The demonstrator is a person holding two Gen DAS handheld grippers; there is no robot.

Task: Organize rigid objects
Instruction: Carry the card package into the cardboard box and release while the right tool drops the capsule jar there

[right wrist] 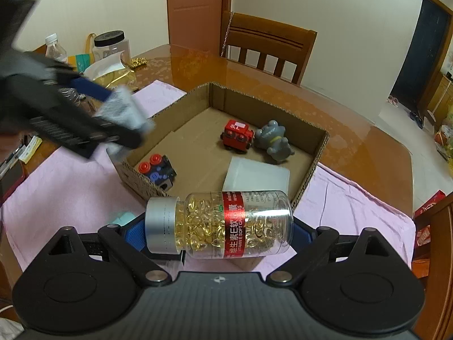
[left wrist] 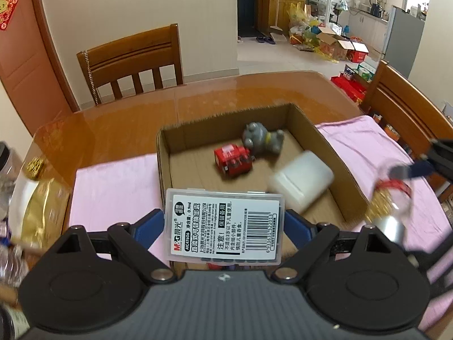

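The left gripper [left wrist: 225, 223] pinches a clear plastic refill case [left wrist: 225, 225] by its long edges, label up. The right gripper [right wrist: 219, 226] clamps a vitamin capsule bottle [right wrist: 219, 223] lying sideways, its silver cap toward that gripper's left finger.

Both loads hang at the near wall of the cardboard box [right wrist: 321, 147], so the step in hand looks like dropping them in. Doing it well means carrying each piece past the wall, lowering it close to the floor and only then spreading the fingers; the bottle is round and likely to roll, so set it against a wall.

Ahead of the left gripper, the bare floor lies just beyond the case; the white container [left wrist: 301, 180] sits ahead to its right, and the red toy train [left wrist: 233, 160] and grey figurine [left wrist: 263, 138] lie farther on. From the right gripper, a black cube with red buttons [right wrist: 157, 171] sits just ahead to the left, inside the near corner.
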